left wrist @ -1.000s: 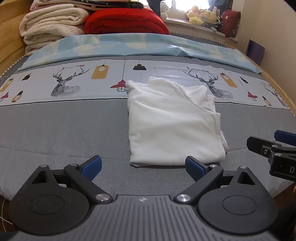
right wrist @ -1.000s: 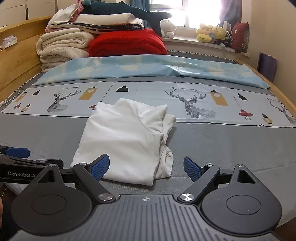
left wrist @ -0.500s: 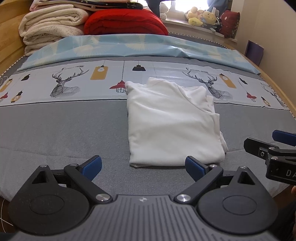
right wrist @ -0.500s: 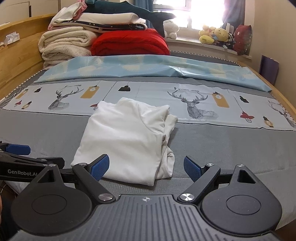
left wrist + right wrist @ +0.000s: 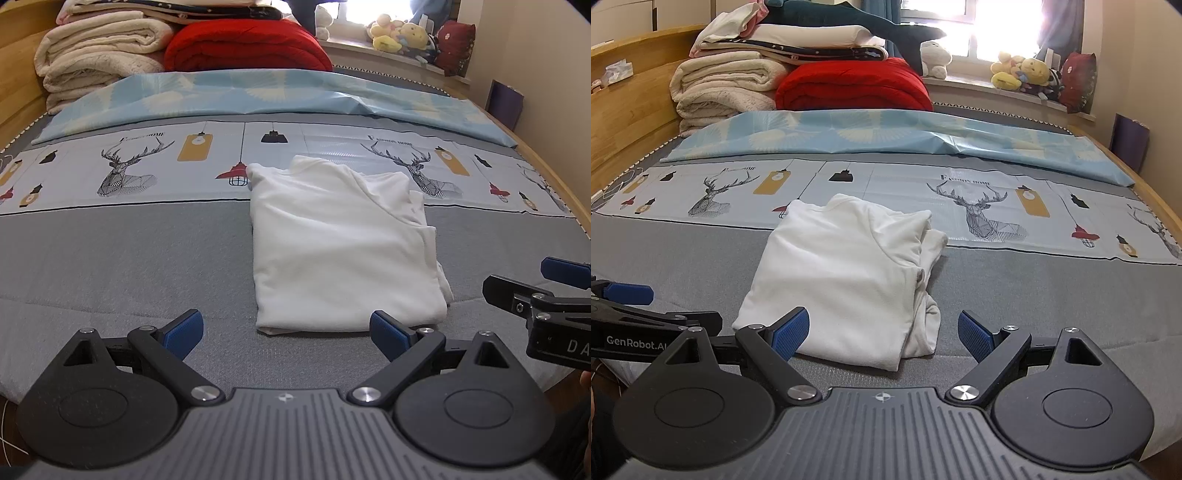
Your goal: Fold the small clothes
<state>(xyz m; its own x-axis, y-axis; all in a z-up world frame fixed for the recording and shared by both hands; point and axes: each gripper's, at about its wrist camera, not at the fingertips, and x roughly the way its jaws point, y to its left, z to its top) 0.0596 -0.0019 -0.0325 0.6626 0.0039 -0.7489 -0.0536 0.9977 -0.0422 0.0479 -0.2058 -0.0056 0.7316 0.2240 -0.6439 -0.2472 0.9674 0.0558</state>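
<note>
Lying on the grey bed (image 5: 110, 258), the white garment (image 5: 340, 251) is part-folded. Both left tongs (image 5: 286, 328) and right tongs (image 5: 882, 330), spread wide and empty, should be lowered onto its near hem.

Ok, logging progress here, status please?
Left hand-held gripper open, empty. Right hand-held gripper open, empty. Folded white cotton garment flat on grey bed cover. Nothing obstructing.

right hand-held gripper (image 5: 554, 280) cut off, folded layers hidden
</note>
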